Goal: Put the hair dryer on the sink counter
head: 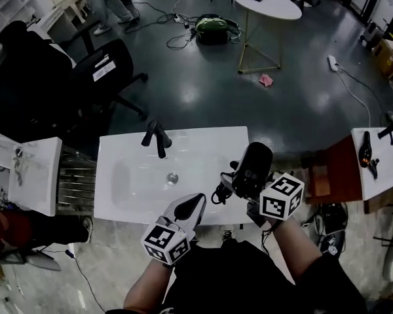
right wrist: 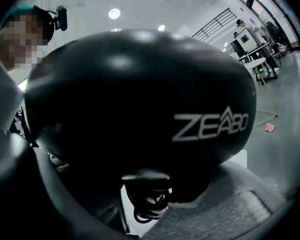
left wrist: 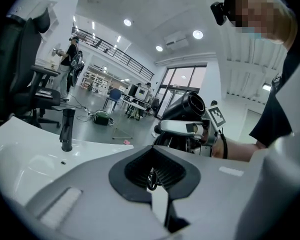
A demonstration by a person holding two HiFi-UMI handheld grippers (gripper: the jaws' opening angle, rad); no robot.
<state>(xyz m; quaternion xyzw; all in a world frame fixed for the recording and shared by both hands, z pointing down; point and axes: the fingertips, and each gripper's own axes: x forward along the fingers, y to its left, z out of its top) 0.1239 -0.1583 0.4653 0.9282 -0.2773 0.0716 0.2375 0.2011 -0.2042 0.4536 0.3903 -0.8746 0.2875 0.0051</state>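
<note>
**Black hair dryer could slip or roll**

Black and round, the hair dryer (head: 252, 169) is up in the air over the front right part of the white tabletop (head: 118, 205). It does not look set down yet. The right tool (head: 247, 187) is squeezed shut around its fat body, which fills the right gripper view.

That body looks smooth, so I think it could slide out and bang down. Its cord (head: 221, 191) hangs in a bunch under it. The cord could catch on the left tool (head: 195, 205), which is just beside it. If the dryer lands too near the front edge, it may tip onto the floor. If it lands too far left, it may roll into the basin (head: 144, 175).

The left tool's jaws look closed together. A small dark loop shows at their tips, but I cannot tell what it is.

Both arms reach out from the bottom, side by side. Both tools point away from the person and a little down.
</note>
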